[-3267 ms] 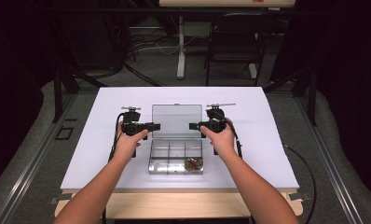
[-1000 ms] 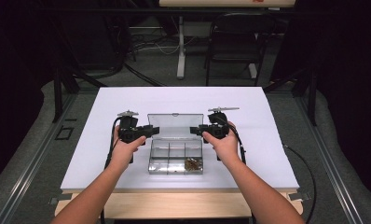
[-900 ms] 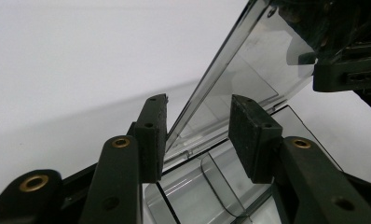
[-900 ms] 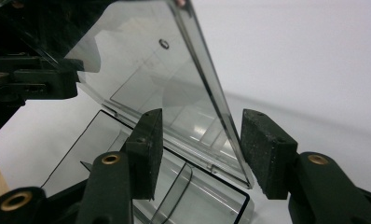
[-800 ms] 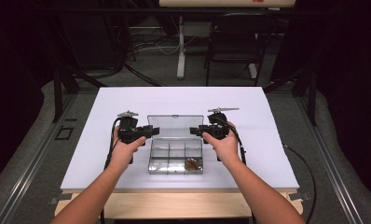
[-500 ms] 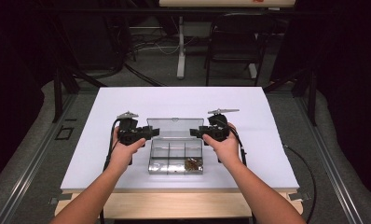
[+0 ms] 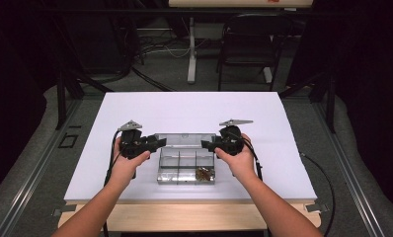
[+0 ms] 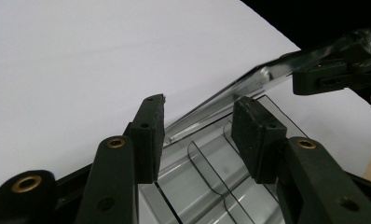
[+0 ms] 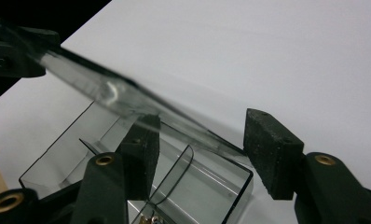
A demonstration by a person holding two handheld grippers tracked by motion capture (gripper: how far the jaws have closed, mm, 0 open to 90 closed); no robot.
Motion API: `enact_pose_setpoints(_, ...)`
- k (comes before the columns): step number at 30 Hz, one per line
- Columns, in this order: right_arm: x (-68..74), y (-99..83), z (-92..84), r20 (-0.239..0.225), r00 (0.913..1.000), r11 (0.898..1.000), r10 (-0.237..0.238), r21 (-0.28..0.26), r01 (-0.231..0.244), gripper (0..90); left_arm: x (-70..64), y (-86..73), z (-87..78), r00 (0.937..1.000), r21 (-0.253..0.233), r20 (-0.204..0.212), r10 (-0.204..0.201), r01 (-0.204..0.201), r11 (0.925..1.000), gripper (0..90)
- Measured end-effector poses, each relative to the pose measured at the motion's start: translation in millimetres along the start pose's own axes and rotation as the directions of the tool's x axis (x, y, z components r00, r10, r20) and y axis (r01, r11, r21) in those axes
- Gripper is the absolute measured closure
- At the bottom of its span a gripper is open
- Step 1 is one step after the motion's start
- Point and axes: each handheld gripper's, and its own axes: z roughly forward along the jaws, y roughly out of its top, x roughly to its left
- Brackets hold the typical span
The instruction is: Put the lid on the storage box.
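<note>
A: Table (image 7: 135,108) — white top, with the clear compartment box (image 7: 186,167) at its near middle. Dividers split it into cells.

B: Contents?

A: Small brownish bits (image 7: 203,173) in the near right cell; the other cells look bare.

B: Lid (image 7: 184,139)?

A: Hinged at the far edge, partly raised and tilted.

B: Tools?

A: Left gripper (image 8: 197,135) at the lid's left end, jaws apart, nothing pinched. Right gripper (image 9: 200,149) at the right end — jaws just widening, lid edge between them, unclamped.

White tabletop (image 7: 184,106) on a wooden base with its light edge (image 7: 184,217) at the near side, dark chair (image 7: 246,47) and grey stand post (image 7: 191,54) behind it, cables (image 7: 150,49) on the floor.
</note>
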Motion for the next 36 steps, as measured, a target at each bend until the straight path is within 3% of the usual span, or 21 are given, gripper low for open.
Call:
enact_pose_setpoints(7, 3.1, -8.3, -4.8, 0.013, 0.9997, 1.000, -0.019, -0.015, 0.019, 44.2, -6.3, -6.0, -6.7, 0.9996, 0.002, 0.000, 0.029, -0.029, 0.9996, 54.9)
enact_pose_setpoints(23, 4.1, -23.2, -16.1, -0.018, 0.9998, 1.000, -0.007, -0.024, 0.007, 46.0, -16.7, -19.2, -24.7, 0.9970, -0.002, 0.011, 0.077, -0.077, 0.9970, 61.9)
enact_pose_setpoints(28, 5.6, -30.2, -18.7, -0.018, 0.9993, 0.999, -0.034, -0.023, 0.034, 47.1, -17.1, -26.8, -28.3, 0.9972, -0.002, 0.018, 0.072, -0.072, 0.9974, 63.4)
enact_pose_setpoints(36, 6.5, -45.5, -26.6, -0.030, 0.9992, 0.999, -0.027, -0.022, 0.026, 47.9, -18.3, -38.0, -30.0, 0.9971, -0.001, 0.019, 0.073, -0.073, 0.9973, 63.6)
